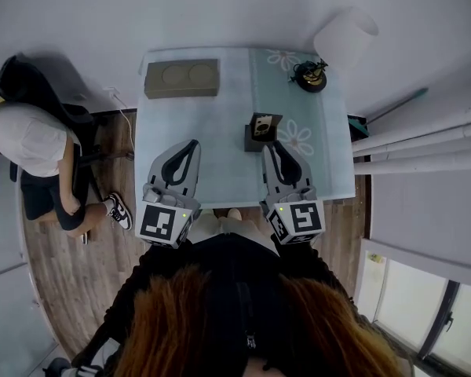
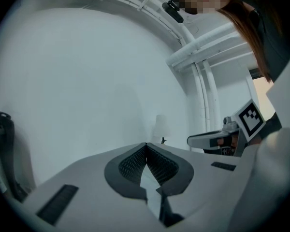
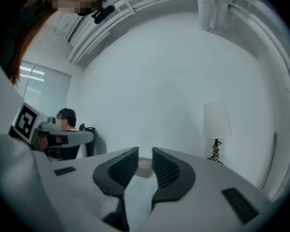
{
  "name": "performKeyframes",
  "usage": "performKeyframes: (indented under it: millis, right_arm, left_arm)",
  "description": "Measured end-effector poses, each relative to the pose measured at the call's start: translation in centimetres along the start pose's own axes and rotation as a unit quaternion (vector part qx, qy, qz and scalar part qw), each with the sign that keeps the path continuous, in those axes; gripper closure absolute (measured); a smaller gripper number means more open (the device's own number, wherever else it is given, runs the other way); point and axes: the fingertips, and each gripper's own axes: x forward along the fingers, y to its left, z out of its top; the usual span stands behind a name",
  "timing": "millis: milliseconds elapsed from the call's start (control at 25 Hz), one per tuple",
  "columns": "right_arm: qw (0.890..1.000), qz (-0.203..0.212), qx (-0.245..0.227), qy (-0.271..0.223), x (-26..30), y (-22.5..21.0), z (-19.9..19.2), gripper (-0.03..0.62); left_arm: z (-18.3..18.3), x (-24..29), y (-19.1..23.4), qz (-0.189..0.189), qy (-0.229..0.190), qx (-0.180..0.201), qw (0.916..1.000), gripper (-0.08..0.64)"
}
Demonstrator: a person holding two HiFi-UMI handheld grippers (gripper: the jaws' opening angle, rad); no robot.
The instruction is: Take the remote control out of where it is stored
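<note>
Left gripper (image 1: 192,146) clenched | right gripper (image 1: 273,149) barely parted, empty | risk: narrow gap toppling small dark square holder (image 1: 255,141) at 12 o'clock

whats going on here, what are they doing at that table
A person stands at a table with tongs in each hand. The right tongs stand slightly apart with nothing between them, aimed at a small dark holder just ahead, probably where the remote is kept. The left tongs are shut and empty, held over the cloth. Nothing is picked up yet. A lamp and a flat box sit at the far edge.
</note>
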Motion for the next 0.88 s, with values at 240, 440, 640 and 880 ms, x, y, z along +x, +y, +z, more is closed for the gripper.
performKeyframes:
  millis: [240,440,640,880]
  right_arm:
    - [0.998,-0.053,-0.007,0.045,3.3,-2.3,-5.2,0.356]
    - [0.991,-0.106,0.049,0.068,6.3,-4.5,-8.8,0.345]
    - [0.987,-0.14,0.004,0.083,8.6,-5.6,-10.9,0.345]
    - [0.983,-0.158,0.01,0.092,9.7,-6.3,-12.3,0.35]
  left_arm:
    - [0.1,-1.5,0.6,0.008,-0.008,0.005,0.9999,0.56]
    - [-0.1,-2.9,1.5,0.026,-0.008,0.005,0.9996,0.56]
    - [-0.7,-4.1,2.4,0.048,0.009,0.004,0.9988,0.56]
    - [-0.9,-5.0,3.1,0.061,0.004,0.001,0.9981,0.56]
